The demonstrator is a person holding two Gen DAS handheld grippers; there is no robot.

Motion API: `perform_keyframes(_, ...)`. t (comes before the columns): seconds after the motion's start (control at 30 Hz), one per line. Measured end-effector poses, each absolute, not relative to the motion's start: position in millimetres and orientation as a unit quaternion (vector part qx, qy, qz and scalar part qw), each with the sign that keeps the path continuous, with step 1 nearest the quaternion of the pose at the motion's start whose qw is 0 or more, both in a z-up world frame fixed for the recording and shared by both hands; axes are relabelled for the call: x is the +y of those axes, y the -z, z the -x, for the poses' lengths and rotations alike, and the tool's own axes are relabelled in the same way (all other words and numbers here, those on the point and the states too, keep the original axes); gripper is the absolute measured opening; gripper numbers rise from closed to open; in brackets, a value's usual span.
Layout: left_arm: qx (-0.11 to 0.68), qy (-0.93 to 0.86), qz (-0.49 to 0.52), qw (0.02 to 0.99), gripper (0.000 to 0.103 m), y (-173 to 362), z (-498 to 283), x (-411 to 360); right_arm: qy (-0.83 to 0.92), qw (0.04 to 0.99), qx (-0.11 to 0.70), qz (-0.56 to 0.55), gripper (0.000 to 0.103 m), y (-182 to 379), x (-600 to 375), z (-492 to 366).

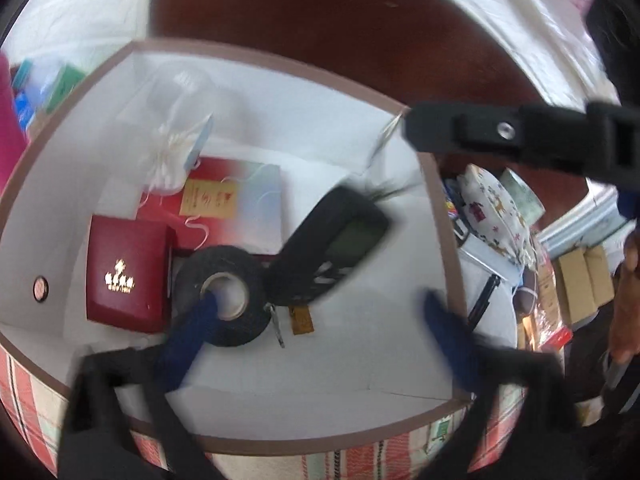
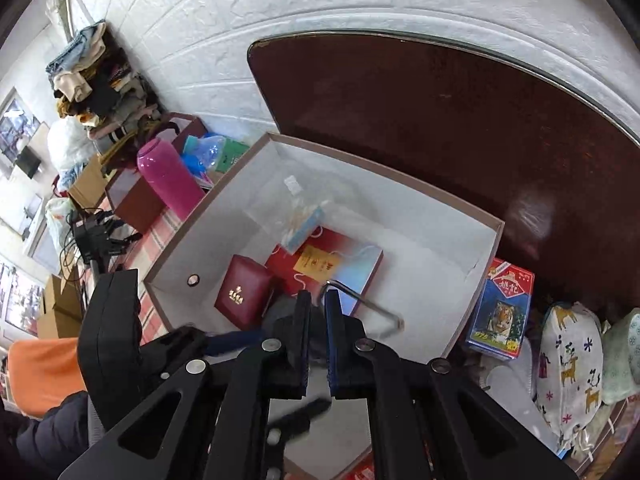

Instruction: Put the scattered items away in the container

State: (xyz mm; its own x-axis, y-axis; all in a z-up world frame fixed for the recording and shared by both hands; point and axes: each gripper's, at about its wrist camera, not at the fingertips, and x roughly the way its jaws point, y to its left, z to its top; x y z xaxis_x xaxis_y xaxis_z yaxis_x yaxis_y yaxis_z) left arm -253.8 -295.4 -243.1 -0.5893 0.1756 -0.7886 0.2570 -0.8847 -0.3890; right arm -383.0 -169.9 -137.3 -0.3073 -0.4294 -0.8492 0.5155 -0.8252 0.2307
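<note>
Here the left gripper [image 1: 320,308] hangs over the open box [image 1: 248,76] with its blue fingertips [image 1: 444,320] spread wide and nothing pressed between them. One tip pokes at the hole of a black tape roll [image 1: 224,296] lying on the box floor, next to a blurred black device [image 1: 336,240] with a dark screen. A dark red case [image 1: 126,276] with gold print and a red card sleeve [image 1: 224,196] lie further in.

The right gripper [image 2: 318,312] is nearly shut, its jaws pinching the short leg of a metal hex key [image 2: 368,304] above the box. A card pack [image 2: 500,312] with a tiger picture stands just outside the box wall, on the brown table [image 2: 420,120].
</note>
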Motion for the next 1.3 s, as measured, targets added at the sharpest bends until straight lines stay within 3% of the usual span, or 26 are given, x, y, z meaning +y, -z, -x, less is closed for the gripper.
perform_keyframes(0.07,0.249,0.857,-0.450,0.030,0.103,243.9,251.6,-302.0,0.814,0.277,0.049,-0.509,0.032,135.5,-169.5,386.7)
perform_keyframes(0.1,0.248,0.858,-0.449,0.034,0.103,243.7,250.3,-304.1,0.817,0.272,0.051,-0.506,0.057,134.1,-168.8,388.3)
perform_keyframes(0.13,0.244,0.859,-0.448,0.036,0.103,243.3,249.4,-304.9,0.820,0.269,0.052,-0.502,0.071,133.0,-167.7,389.7)
perform_keyframes(0.57,0.219,0.870,-0.440,0.035,0.103,227.4,232.8,-297.2,0.825,0.250,0.026,-0.507,0.074,127.0,-151.7,372.9)
perform_keyframes(1.0,0.121,0.921,-0.352,0.114,0.103,114.2,140.5,-249.0,0.874,0.250,0.027,-0.415,0.096,44.3,-102.9,264.8)
perform_keyframes(1.1,0.073,0.926,-0.342,0.140,0.103,89.5,114.0,-223.6,0.877,0.250,0.027,-0.409,0.102,40.2,-88.8,232.8)
perform_keyframes(1.3,0.017,0.905,-0.355,0.231,0.103,85.8,75.8,-187.9,0.864,0.254,0.020,-0.434,0.102,60.1,-76.5,190.2)
